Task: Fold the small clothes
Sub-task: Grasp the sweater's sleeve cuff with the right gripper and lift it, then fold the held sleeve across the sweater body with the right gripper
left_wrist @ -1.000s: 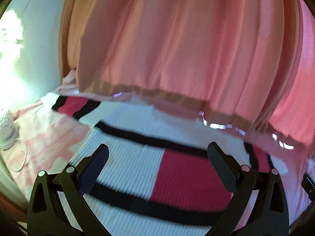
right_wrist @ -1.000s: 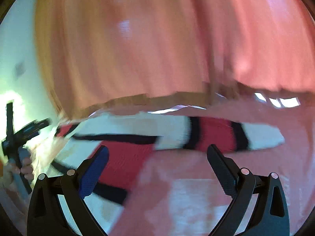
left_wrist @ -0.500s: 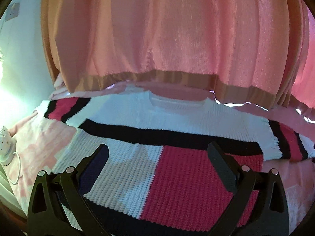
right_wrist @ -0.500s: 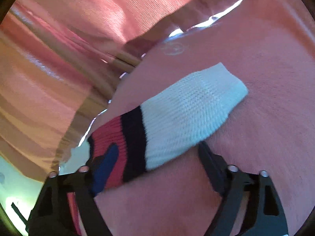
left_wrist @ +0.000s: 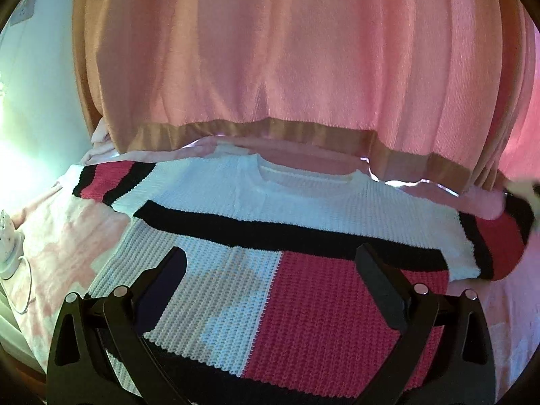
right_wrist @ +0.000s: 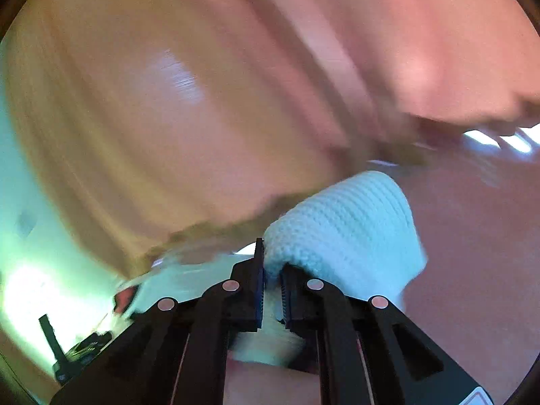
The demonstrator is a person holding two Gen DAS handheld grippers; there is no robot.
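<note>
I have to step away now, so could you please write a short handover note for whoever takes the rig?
Left gripper: open, empty, over the sweater body.
Right gripper: shut on the white sleeve cuff, lifted off the pink bedcover.
The sweater lies flat, front up, neckline toward the curtain; the other sleeve is spread out.
Done: nothing folded.
Left: fold both sleeves in, then the body.

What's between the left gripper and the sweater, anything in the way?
Nothing visible. The left gripper hangs open right over the sweater, which lies flat on the pink bedding. The right gripper is shut on the white cuff.
</note>
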